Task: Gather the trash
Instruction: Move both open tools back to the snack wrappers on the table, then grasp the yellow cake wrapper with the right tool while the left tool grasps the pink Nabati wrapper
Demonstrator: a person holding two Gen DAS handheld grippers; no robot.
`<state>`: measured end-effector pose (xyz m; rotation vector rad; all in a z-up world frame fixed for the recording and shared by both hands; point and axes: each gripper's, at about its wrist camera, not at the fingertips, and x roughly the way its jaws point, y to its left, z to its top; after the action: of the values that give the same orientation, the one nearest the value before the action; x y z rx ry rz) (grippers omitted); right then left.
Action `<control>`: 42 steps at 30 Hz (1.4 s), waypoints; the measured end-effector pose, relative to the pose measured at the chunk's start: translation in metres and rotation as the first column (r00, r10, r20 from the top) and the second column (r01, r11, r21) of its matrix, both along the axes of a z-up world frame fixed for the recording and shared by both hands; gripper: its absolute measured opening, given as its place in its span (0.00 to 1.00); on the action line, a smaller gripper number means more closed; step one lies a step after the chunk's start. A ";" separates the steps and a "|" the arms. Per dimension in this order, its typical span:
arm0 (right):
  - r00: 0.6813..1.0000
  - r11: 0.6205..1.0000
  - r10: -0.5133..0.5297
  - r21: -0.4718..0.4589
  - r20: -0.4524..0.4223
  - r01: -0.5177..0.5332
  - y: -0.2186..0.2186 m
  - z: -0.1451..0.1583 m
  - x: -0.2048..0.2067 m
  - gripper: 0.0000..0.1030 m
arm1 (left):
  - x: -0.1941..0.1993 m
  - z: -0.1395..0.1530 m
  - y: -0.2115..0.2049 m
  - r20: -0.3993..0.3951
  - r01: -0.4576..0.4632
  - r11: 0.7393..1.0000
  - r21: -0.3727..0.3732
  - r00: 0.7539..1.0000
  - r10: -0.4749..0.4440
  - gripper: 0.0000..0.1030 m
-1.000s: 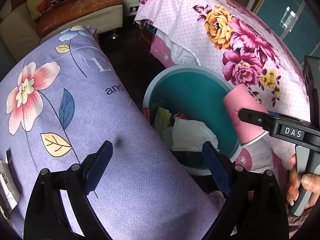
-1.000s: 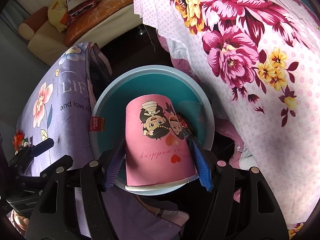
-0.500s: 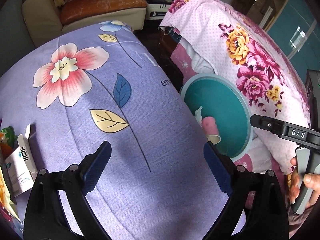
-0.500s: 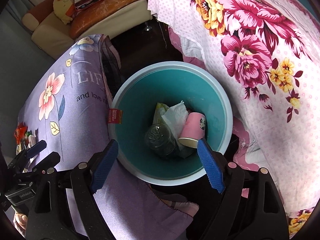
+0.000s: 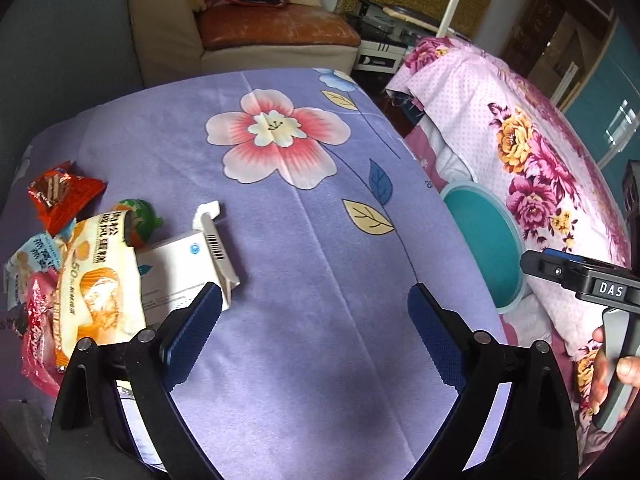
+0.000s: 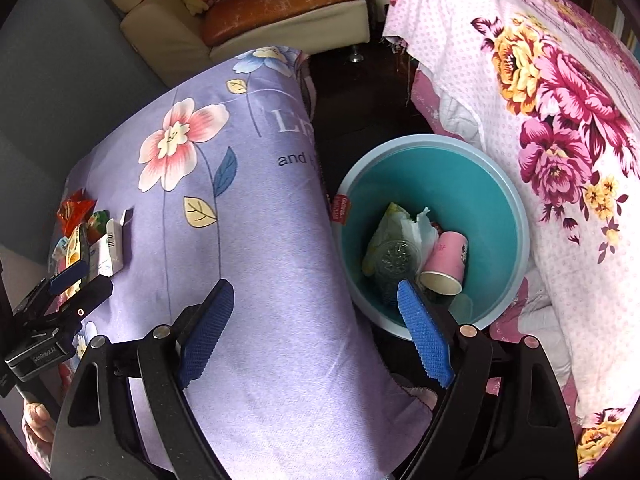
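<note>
A heap of trash lies on the purple flowered cloth (image 5: 320, 208) at the left: a white carton (image 5: 188, 264), a yellow wrapper (image 5: 100, 280), a red wrapper (image 5: 60, 196) and a green item (image 5: 140, 216). My left gripper (image 5: 312, 296) hangs open over the cloth just right of the carton, with nothing between its fingers. The teal bin (image 6: 480, 200) stands between the two beds and holds a pink paper cup (image 6: 446, 260), crumpled white paper and a clear bottle. My right gripper (image 6: 316, 288) is over the cloth's edge beside the bin, its jaws opening and empty.
A pink flowered bedspread (image 6: 560, 120) rises right of the bin. A cream and brown sofa (image 5: 260, 28) with cushions stands at the back. Dark floor shows between the beds. The right gripper's handle and a hand (image 5: 616, 372) sit at the right edge.
The pink cup left the right gripper and now lies in the bin; those jaws spread wider. Both grippers moved left over the purple cloth, bringing the trash heap into view.
</note>
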<state>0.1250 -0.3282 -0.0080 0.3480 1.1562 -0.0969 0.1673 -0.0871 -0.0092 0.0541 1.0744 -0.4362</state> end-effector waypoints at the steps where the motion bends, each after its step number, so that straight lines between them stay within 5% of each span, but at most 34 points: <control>1: 1.000 1.000 0.014 -0.002 0.001 -0.014 0.008 0.002 0.002 0.79 | -0.001 0.003 0.010 0.007 -0.013 1.000 0.000 1.000 0.013 0.91; 23: 0.941 0.941 0.338 -0.001 -0.025 -0.338 0.210 0.026 0.062 0.79 | -0.018 0.003 0.235 0.036 -0.324 0.945 0.046 0.946 0.323 0.91; 42: 0.899 0.906 0.423 0.056 -0.114 -0.420 0.313 -0.025 0.135 0.80 | -0.019 -0.033 0.280 -0.033 -0.292 0.956 0.005 0.956 0.292 0.91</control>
<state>0.2601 -0.0153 -0.0328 0.1107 1.3347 0.2845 0.1480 0.1929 -0.0424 -0.1124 1.0953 -0.1699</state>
